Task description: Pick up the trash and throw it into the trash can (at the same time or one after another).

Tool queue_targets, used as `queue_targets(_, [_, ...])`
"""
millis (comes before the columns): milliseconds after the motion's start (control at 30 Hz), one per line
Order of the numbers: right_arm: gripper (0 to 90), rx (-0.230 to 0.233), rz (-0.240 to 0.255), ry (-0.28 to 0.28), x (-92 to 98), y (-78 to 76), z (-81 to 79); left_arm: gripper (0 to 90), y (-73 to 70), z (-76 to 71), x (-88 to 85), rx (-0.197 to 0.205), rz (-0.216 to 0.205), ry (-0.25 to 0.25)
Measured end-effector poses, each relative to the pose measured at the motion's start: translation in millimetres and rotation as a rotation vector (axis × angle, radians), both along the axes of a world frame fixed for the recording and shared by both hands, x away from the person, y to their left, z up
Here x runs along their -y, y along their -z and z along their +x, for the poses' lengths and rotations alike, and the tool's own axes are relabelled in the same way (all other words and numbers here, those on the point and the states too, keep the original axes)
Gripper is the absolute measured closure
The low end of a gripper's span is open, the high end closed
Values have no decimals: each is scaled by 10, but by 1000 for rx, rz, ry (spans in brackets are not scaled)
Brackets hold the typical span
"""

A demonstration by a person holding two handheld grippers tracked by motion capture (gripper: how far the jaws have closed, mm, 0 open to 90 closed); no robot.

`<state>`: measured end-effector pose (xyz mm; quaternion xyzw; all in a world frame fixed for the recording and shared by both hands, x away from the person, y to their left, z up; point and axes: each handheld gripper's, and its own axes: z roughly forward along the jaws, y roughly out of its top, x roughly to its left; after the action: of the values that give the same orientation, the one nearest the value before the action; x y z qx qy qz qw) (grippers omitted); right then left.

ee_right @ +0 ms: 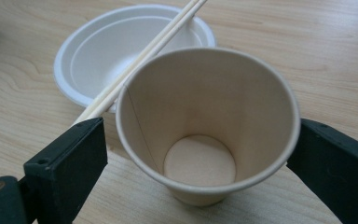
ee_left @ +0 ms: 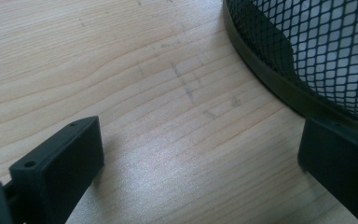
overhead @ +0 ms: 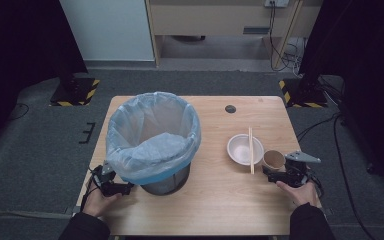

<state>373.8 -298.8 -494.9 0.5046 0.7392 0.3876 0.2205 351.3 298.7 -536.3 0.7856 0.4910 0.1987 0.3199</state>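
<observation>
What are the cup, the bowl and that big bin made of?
The cup looks like matte tan paper: a side seam shows inside. The bowl seems moulded white pulp or foam, dull and smooth; hard to say which. The bin looks like black metal mesh with a solid base band, lined with a thin, translucent bluish plastic bag.

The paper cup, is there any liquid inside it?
No, the paper cup is empty; its bare dry bottom shows in the right gripper view.
</observation>
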Motion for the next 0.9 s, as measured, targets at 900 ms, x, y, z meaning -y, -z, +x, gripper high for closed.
queue_targets(900, [264,-37,-46,-31,-6,90,88,0,0,2,0,0,0,1])
